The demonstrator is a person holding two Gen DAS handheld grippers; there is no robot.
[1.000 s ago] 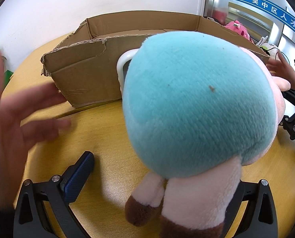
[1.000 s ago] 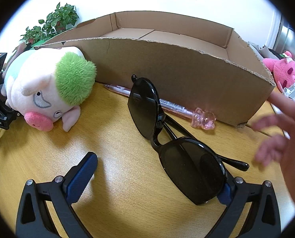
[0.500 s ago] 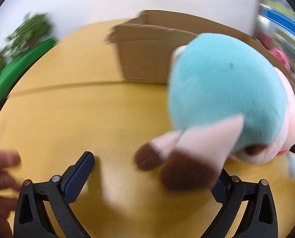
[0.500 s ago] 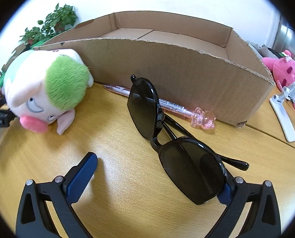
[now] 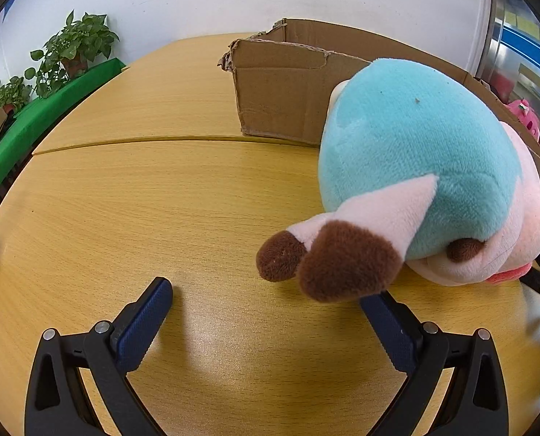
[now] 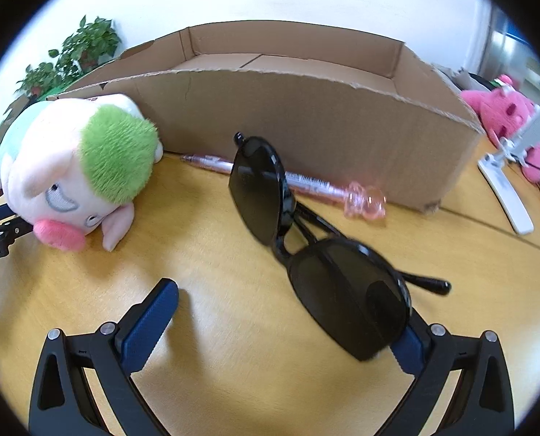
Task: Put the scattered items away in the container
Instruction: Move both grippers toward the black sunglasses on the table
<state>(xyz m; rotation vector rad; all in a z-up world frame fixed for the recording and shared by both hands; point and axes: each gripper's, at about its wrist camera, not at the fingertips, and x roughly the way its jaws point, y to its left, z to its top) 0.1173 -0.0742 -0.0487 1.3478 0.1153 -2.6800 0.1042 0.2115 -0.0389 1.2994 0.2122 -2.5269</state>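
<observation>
wide-spread left gripper (image 5: 270, 299) low over the wooden table (image 5: 153, 203), blue-padded fingers (image 5: 144, 321) far apart, nothing pinched. brown hoof of the plush pig (image 5: 415, 167) overlapping the right finger's tip, contact not clear. pig lying on its side just in front of the cardboard box (image 5: 280, 94), teal back toward the left camera, head away. potted plants (image 5: 70, 54) and a green strip far left of the box, by the white wall.

from the right camera, left to right: part of the left gripper at the frame's left edge, beside the pig's pink snout. plush pig (image 6: 73, 170) with green hair tuft near the box's (image 6: 306, 109) left front corner, face down toward the table (image 6: 215, 290). pink pen (image 6: 306, 183) with a bear-shaped cap flat along the foot of the box's front wall. black sunglasses (image 6: 317, 254) in front of the box, folded arms on the table, one lens tipped up over the pen, the other lens low against the right gripper's (image 6: 288, 318) right finger. right gripper spread just as wide, left finger (image 6: 150, 323) well apart from the glasses, nothing clamped. pink plush toy (image 6: 502, 112) and a white stand (image 6: 506, 189) past the box's right end. box interior bare as far as visible.
</observation>
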